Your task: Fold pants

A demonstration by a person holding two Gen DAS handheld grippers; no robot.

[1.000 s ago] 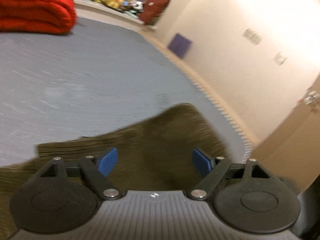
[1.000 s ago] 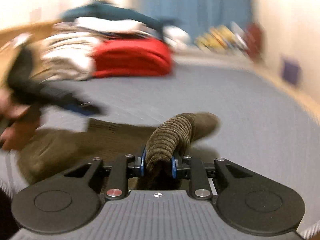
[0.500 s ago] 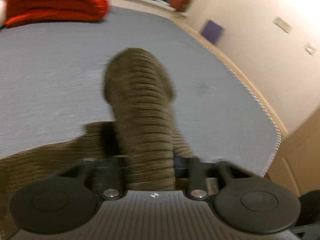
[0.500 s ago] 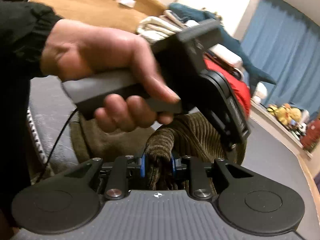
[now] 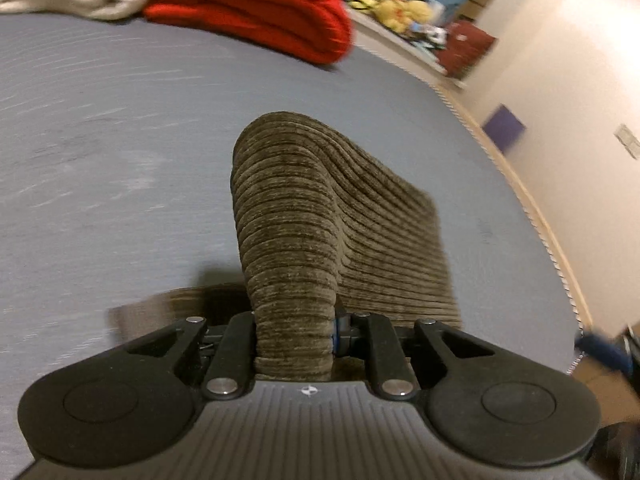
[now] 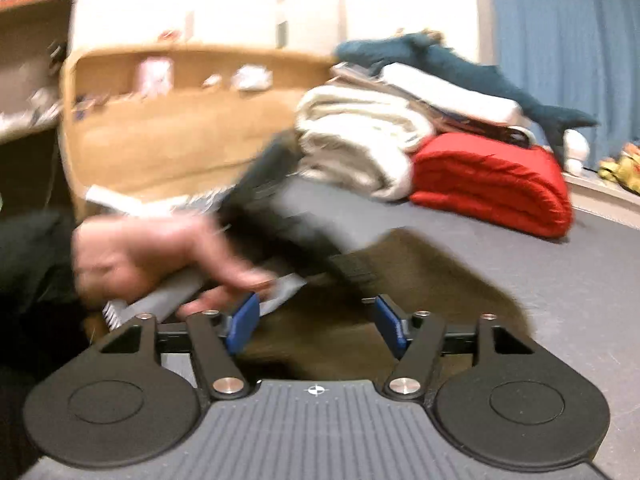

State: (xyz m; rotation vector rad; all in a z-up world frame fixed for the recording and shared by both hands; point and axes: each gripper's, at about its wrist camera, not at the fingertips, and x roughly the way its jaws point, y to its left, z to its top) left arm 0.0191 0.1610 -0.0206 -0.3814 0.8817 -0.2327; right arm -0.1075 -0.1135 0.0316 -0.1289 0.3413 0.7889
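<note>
Left wrist view: a fold of the brown corduroy pants (image 5: 292,240) is pinched in the left gripper (image 5: 294,334), raised above the grey bed (image 5: 100,140). Right wrist view: the right gripper (image 6: 318,326) has just been opened, its jaws spread, with pants lying beyond untouched.

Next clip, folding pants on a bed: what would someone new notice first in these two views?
The ridged brown corduroy pants rising from the shut left gripper, front and centre above the grey bed. In the right wrist view, the right gripper, whose jaws have just been opening, has nothing pinched, with the blurred hand just beyond. A red folded blanket glows at the bed's far end.
</note>
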